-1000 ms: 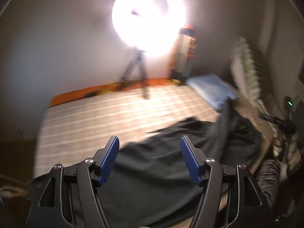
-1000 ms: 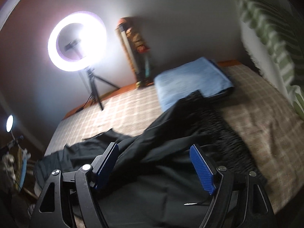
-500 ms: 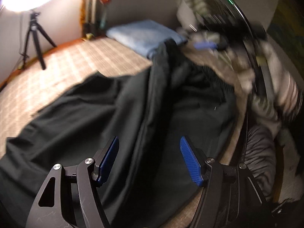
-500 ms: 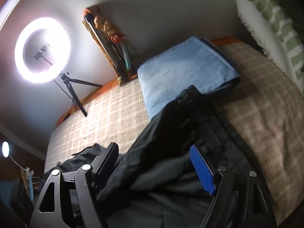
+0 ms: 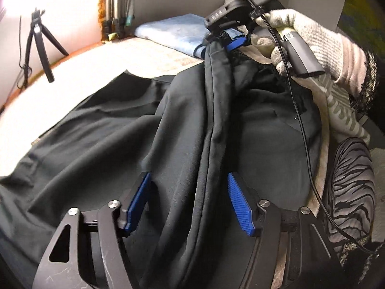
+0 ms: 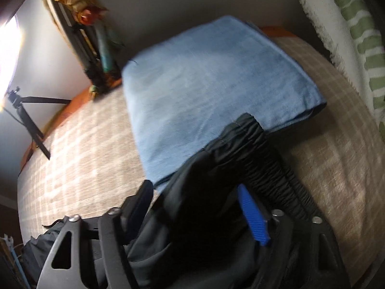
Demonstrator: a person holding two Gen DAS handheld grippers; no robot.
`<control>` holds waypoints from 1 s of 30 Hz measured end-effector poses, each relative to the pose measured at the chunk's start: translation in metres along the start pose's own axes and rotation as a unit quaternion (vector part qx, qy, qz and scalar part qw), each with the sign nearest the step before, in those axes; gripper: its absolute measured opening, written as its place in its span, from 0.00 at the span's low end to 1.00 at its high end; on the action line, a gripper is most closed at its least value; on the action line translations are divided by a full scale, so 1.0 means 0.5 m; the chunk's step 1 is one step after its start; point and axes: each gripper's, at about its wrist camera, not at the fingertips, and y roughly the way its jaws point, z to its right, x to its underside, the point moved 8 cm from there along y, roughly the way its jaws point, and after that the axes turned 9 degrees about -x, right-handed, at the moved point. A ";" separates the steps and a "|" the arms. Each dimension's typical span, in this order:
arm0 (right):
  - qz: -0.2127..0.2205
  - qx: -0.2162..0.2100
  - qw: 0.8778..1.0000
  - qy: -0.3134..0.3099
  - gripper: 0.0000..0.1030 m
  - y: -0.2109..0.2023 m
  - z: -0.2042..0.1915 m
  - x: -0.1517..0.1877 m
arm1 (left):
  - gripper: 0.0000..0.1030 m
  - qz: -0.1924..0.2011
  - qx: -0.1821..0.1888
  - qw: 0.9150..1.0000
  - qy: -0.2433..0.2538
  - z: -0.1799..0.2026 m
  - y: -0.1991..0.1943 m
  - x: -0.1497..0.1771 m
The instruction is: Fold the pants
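Observation:
Black pants lie spread on a checked bedspread, with a raised fold running up the middle. My left gripper straddles that fold low down; its jaws are closing and the blue pads are not pressing the fabric. My right gripper is at the gathered waistband, jaws closing with bunched black fabric between them, no firm pinch visible. The left wrist view shows the right gripper at the top of the fold, held by a gloved hand.
A folded blue cloth lies under the waistband end. A green-striped throw hangs at the right. A tripod stands by the far wall beside leaning items. A zebra-striped cushion sits at the bed's near right.
Both views swung down from the wall and ring light onto the pants. Both grippers came down over the fabric, the right one toward the waistband, and both pairs of jaws narrowed.

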 end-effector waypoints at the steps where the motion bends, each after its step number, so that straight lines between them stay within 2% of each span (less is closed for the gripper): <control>1: -0.002 -0.002 1.000 0.005 0.40 0.003 0.007 0.002 | 0.40 0.001 0.003 1.000 0.003 0.001 0.003 -0.001; 2: -0.003 -0.007 1.000 0.010 0.33 0.002 0.014 0.003 | 0.33 0.002 0.001 1.000 0.008 0.001 0.006 -0.002; 4: -0.003 -0.032 0.999 0.024 0.18 -0.005 0.026 0.012 | 0.13 0.007 0.005 1.000 0.013 0.003 0.005 -0.006; 7: 0.022 -0.058 0.998 0.028 0.08 -0.049 0.039 0.021 | 0.08 0.021 0.015 1.000 0.008 0.006 -0.008 -0.013; 14: 0.091 -0.111 0.989 0.029 0.02 -0.208 0.069 0.064 | 0.06 0.040 0.026 0.999 0.019 0.031 -0.048 -0.002; 20: 0.134 -0.144 0.980 0.042 0.02 -0.319 0.112 0.163 | 0.05 0.048 0.035 0.998 0.036 0.063 -0.081 0.023; 25: 0.138 -0.138 0.979 0.060 0.02 -0.329 0.186 0.274 | 0.05 0.034 0.043 0.997 0.060 0.099 -0.080 0.054; 30: 0.098 -0.138 0.980 0.109 0.02 -0.272 0.262 0.359 | 0.05 0.013 0.036 0.996 0.082 0.124 -0.064 0.083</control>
